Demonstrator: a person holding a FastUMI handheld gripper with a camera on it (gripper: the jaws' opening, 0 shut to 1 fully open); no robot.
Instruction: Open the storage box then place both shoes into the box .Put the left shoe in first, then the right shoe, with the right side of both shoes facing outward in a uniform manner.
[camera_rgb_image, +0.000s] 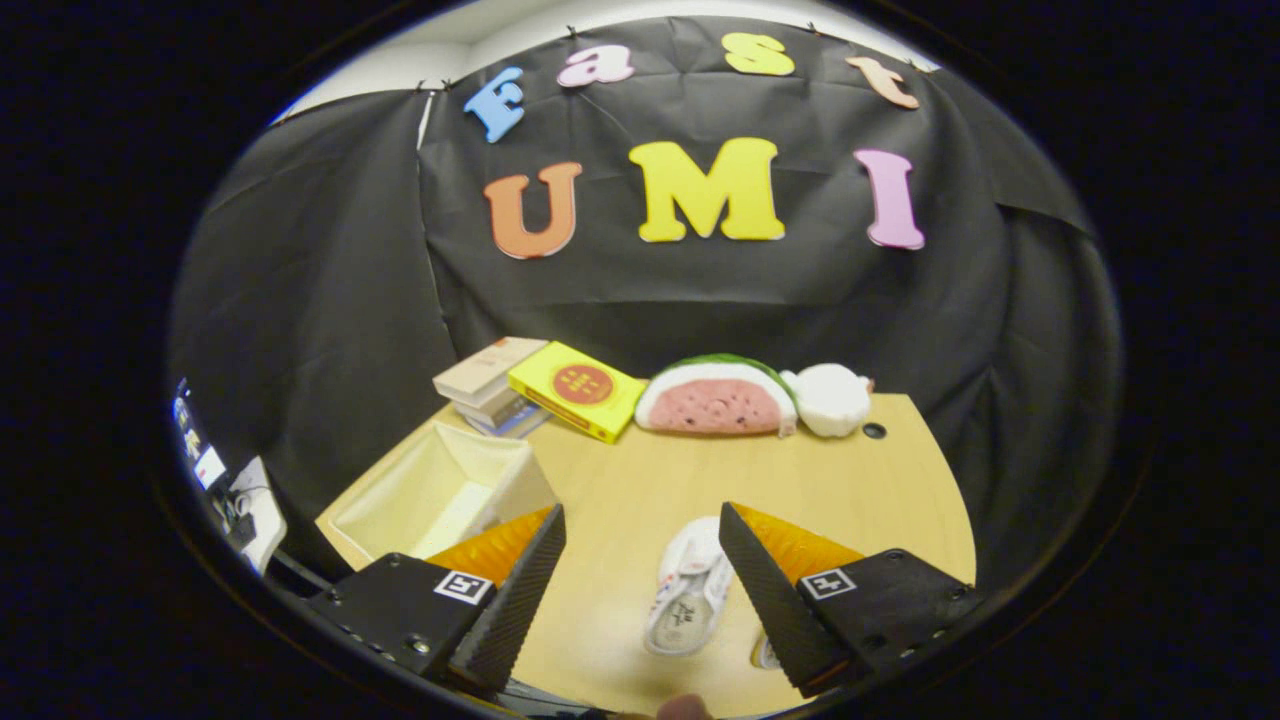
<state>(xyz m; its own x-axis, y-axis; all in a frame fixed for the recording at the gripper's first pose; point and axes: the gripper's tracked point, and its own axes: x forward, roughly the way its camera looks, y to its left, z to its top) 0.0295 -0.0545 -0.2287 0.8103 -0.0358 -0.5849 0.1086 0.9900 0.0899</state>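
Note:
A cream storage box (440, 490) stands open on the wooden table (850, 480), just ahead of my left finger (520, 590). A white shoe (690, 585) lies on the table between my fingers, close to the right finger (770, 590), its opening facing up. A sliver of a second white shoe (765, 652) peeks out behind the right finger, mostly hidden. My gripper (642, 525) hovers above the table, open, with nothing held.
At the table's back stand a stack of books (490, 385), a yellow box (578, 388), a watermelon-slice plush (718, 398) and a white plush (832, 398). A small dark hole (874, 431) marks the tabletop. Cluttered equipment (225, 490) sits off the table's left.

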